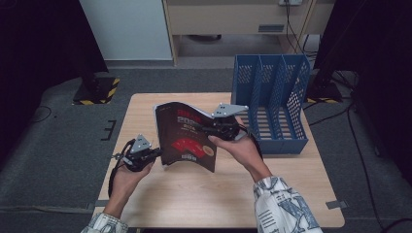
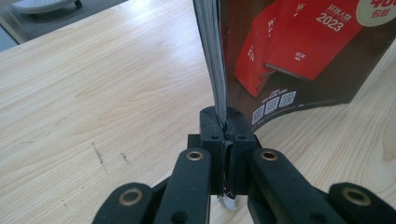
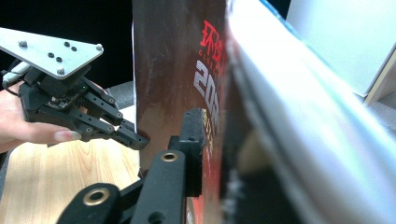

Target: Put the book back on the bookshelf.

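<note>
Magazine (image 1: 187, 138): dark cover with red books printed on it, held up off the bench between the two tools, its pages bowed.
Left tool (image 1: 158, 153): at the magazine's lower left corner; in the left gripper view (image 2: 227, 135) its jaws are pinched tight on the thin page edge, with the cover rising straight up from them.
Bench (image 1: 194, 199): pale wood, lying below both tools and the magazine.
Right tool (image 1: 206, 130): at the magazine's right edge, clamped on it; in the right gripper view one black jaw presses flat against the dark cover, the other is hidden behind the pages.
File rack (image 1: 272, 102): blue, slotted, standing just right of the right tool on the bench.
</note>
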A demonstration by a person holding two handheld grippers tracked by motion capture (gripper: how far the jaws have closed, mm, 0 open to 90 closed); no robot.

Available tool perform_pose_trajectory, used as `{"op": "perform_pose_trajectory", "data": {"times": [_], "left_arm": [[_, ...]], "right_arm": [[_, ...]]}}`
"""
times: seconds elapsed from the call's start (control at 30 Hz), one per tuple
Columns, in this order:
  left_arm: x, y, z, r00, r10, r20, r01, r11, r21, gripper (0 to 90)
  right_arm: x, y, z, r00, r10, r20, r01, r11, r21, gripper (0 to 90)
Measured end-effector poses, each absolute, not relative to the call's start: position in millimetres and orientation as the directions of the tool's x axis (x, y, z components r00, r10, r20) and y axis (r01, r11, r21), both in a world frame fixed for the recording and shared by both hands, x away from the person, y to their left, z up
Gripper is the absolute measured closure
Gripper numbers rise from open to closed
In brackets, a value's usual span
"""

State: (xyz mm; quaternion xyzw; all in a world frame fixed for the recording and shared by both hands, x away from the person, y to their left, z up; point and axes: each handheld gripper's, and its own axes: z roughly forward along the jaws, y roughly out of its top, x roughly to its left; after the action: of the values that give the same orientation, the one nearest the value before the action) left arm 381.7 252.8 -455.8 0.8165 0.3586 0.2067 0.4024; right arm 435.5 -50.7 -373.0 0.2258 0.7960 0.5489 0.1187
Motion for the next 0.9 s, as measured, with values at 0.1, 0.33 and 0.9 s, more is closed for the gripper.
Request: {"op": "perform_pose_trajectory", "data": {"times": [0.1,0.33,0.9], "left_arm": [[381.7,252.9,-456.0,0.658,0.752,0.047,0.421,-0.419,0.805,87.9],[380.7,253.6,-456.4,0.658,0.752,0.045,0.421,-0.416,0.806,87.8],[384.2,263.6,-465.7,0.590,0.807,-0.009,0.465,-0.331,0.821,55.0]], "right_arm": [[435.8,-49.1,-372.8,-0.872,0.486,0.059,0.229,0.297,0.927,78.1],[436.4,-47.6,-373.1,-0.871,0.489,0.053,0.226,0.301,0.926,81.0],[433.7,-47.7,-373.4,-0.880,0.471,0.055,0.214,0.292,0.932,86.9]]}}
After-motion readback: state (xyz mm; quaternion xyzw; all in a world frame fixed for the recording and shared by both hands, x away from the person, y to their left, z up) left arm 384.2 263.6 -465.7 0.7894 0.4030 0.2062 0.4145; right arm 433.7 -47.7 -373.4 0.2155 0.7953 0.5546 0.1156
